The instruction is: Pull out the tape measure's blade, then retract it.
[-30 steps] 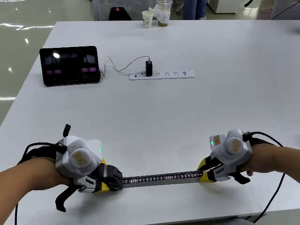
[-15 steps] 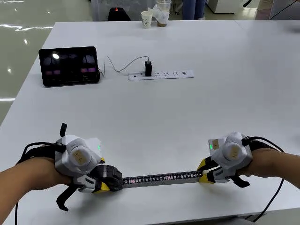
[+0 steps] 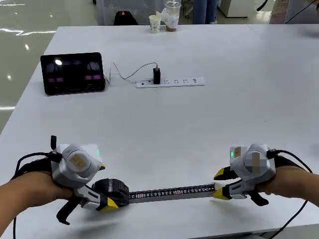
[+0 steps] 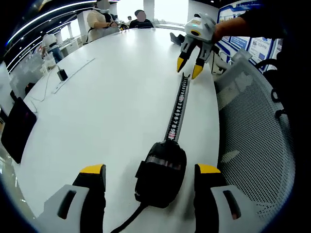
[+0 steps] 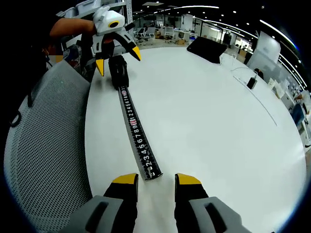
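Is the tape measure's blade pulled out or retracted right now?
Out. The blade lies flat on the table, numbers up, stretching from the case to the tips of the open right claw.

A white bench [image 3: 209, 124] carries everything. Far ahead of the left tongs [image 3: 107, 188] a dark tablet [image 3: 73, 73] stands propped, its screen facing the near edge. Well ahead of the gap between those and the right tongs [image 3: 218, 183] lies a white power strip [image 3: 172, 81] with a black adapter [image 3: 156, 75] plugged in. A thin cable [image 3: 127, 73] loops from it toward the tablet. A paper cup [image 3: 154, 23] and a clear plastic cup [image 3: 172, 12] stand at the far edge. A grey mesh chair [image 4: 252, 126] sits off the near edge.
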Demonstrator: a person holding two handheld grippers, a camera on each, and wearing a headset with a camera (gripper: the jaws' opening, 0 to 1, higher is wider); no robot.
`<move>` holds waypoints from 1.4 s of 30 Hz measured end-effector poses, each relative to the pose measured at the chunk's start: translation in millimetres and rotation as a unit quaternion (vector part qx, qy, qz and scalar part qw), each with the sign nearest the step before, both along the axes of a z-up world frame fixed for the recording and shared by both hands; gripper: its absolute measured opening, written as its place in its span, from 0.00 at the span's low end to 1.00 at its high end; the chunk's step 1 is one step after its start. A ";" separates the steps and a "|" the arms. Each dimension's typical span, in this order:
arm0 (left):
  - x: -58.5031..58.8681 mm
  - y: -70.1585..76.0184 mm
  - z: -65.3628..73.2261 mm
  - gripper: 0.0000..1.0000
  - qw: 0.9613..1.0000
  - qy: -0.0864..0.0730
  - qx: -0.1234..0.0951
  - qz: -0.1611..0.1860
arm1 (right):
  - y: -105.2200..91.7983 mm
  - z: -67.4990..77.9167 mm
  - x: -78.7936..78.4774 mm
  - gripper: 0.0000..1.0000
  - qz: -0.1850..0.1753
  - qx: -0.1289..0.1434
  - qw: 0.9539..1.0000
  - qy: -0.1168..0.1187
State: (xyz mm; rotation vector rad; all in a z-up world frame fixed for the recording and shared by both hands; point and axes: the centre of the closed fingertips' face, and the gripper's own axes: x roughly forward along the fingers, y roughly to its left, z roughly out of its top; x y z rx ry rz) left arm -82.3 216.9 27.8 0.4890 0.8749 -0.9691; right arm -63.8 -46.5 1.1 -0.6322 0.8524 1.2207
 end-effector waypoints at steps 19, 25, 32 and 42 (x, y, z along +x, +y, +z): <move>6.0 9.3 16.7 0.85 0.990 -0.021 -0.086 0.112 | -26.8 23.5 1.2 0.41 -0.121 0.072 0.990 -0.011; 4.7 22.4 21.5 0.86 0.983 -0.038 -0.103 0.149 | -37.6 26.8 -1.6 0.44 -0.141 0.082 0.986 -0.021; 1.3 34.1 32.0 0.87 0.974 -0.058 -0.122 0.181 | -48.5 29.6 -8.9 0.47 -0.155 0.083 0.984 -0.030; -19.8 40.1 27.8 0.90 0.973 -0.057 -0.121 0.187 | -61.0 33.3 -20.5 0.53 -0.175 0.089 0.980 -0.036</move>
